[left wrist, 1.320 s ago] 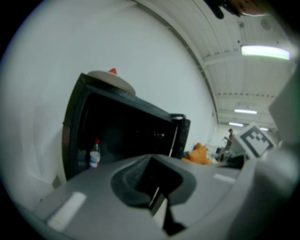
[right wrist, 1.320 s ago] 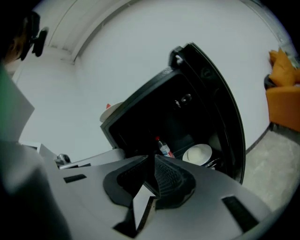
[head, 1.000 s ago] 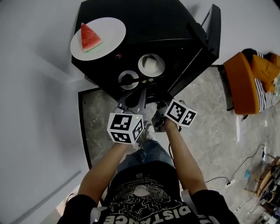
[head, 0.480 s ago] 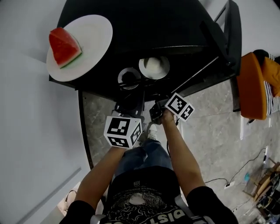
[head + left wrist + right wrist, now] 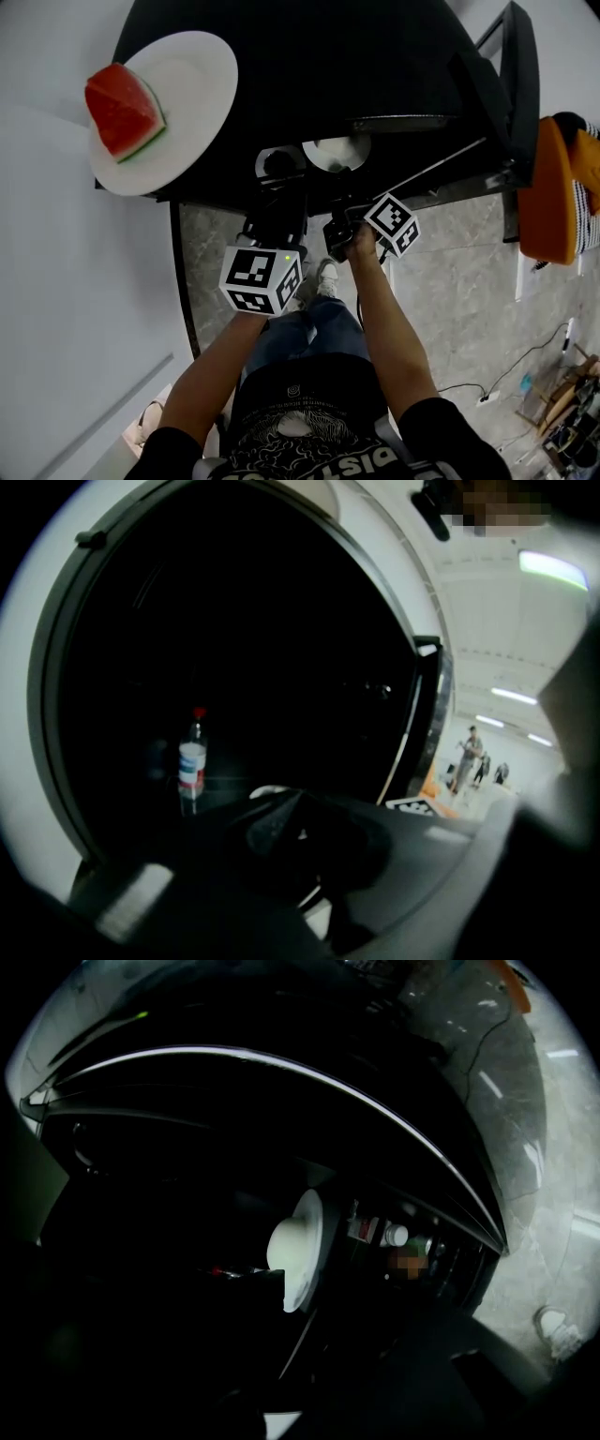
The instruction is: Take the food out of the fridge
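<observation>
A bun (image 5: 330,147) on a plate (image 5: 354,161) is seen inside the fridge (image 5: 375,56), just beyond the right gripper (image 5: 342,214). Its jaws have just been opened and are spread, with nothing pinched. The left gripper (image 5: 277,192), to its left, appears to have its jaws pressed together. Watermelon (image 5: 122,111) is set on top of the fridge, far left.

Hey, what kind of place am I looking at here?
Probably a large open workspace or lab rather than a home kitchen: a small black fridge stands on a stone-tile floor, cables trail across it near an orange seat, and strip lights run overhead.
</observation>
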Motion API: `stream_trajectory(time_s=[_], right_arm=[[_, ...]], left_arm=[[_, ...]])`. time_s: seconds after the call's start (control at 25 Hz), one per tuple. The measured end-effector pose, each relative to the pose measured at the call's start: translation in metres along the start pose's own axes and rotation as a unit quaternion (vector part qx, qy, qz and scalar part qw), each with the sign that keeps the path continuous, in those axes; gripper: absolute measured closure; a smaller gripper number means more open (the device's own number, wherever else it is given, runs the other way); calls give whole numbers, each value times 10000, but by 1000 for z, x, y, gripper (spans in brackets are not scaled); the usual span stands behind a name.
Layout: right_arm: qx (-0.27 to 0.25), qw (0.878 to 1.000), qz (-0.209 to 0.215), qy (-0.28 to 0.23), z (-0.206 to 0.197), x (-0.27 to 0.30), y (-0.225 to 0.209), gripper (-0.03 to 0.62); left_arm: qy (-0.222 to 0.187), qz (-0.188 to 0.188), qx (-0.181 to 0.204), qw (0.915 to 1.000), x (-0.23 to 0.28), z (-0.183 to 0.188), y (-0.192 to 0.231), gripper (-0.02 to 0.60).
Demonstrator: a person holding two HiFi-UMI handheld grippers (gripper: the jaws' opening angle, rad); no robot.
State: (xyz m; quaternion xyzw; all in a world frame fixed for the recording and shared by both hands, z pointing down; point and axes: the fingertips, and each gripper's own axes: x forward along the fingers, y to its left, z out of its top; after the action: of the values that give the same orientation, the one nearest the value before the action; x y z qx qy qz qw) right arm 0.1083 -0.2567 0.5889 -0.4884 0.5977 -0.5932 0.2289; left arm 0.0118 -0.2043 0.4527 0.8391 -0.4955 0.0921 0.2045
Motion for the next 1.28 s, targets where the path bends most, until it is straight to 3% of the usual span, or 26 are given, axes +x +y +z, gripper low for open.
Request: stream_trajectory(time_s=[0.24, 0.44, 1.28], right_arm=[[805, 9965, -183, -102, 3, 0, -6, 507], [1345, 9900, -372, -221, 4, 4, -11, 556], [1490, 9881, -222, -317, -9, -29, -19, 582]], left_arm=[[16, -20, -56, 10000, 5, 0, 0, 578], [43, -36, -115, 9999, 6, -3, -1, 580], [59, -41, -212, 9997, 4, -10, -5, 578]])
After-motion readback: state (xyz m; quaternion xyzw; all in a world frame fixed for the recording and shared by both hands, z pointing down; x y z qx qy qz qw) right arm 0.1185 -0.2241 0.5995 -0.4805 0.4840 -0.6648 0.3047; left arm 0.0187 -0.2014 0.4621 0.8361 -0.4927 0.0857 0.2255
